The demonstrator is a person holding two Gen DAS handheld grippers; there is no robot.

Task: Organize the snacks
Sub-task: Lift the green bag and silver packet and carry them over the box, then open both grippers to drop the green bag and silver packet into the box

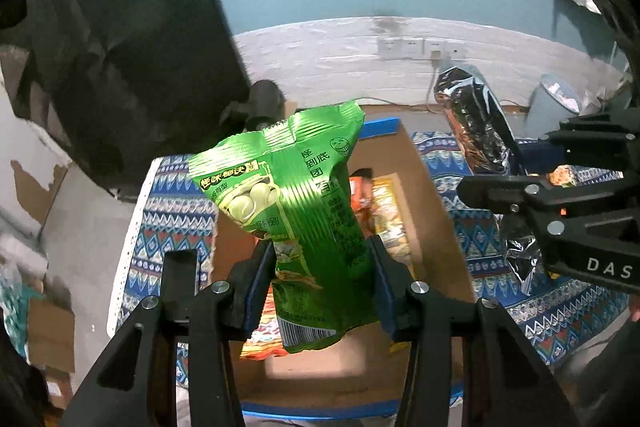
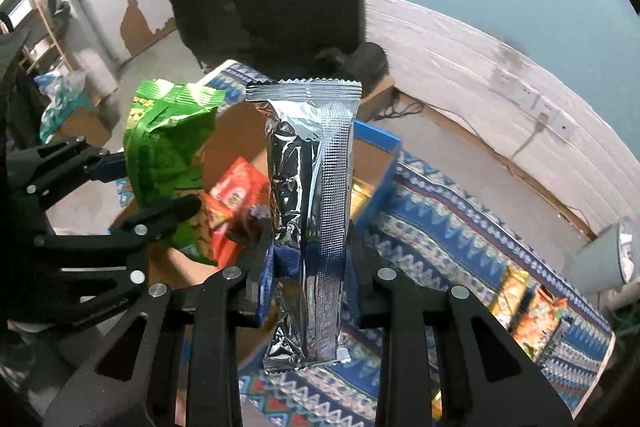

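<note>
- Left wrist view: my left hand-held gripper (image 1: 322, 283) is clamped on a green snack bag (image 1: 296, 211), its pads pressing the bag's lower half from both sides, the bag standing upright above the cardboard box (image 1: 432, 211).
- The box sits open on the table under a blue patterned cloth (image 1: 176, 223). Inside it I see an orange packet (image 1: 360, 193) and a yellowish packet (image 1: 388, 215) lying toward the far end; another orange-edged packet shows below the green bag. The near part of the box floor is bare cardboard.
- At the right of this view the right hand-held gripper (image 1: 516, 195) holds a silver foil pack (image 1: 476, 123) beside the box.
- Right wrist view: my right hand-held gripper (image 2: 308, 263) is closed tight on the silver foil pack (image 2: 308, 187), which stands upright between the pads, over the box's right-hand wall.
- The box (image 2: 376, 155) holds a red packet (image 2: 236, 187) in its middle.
- The left hand-held gripper (image 2: 120, 183) holds the green snack bag (image 2: 164, 151) over the box's left side.
- More snack packets (image 2: 532, 315) lie on the cloth to the right, outside the box.
</note>
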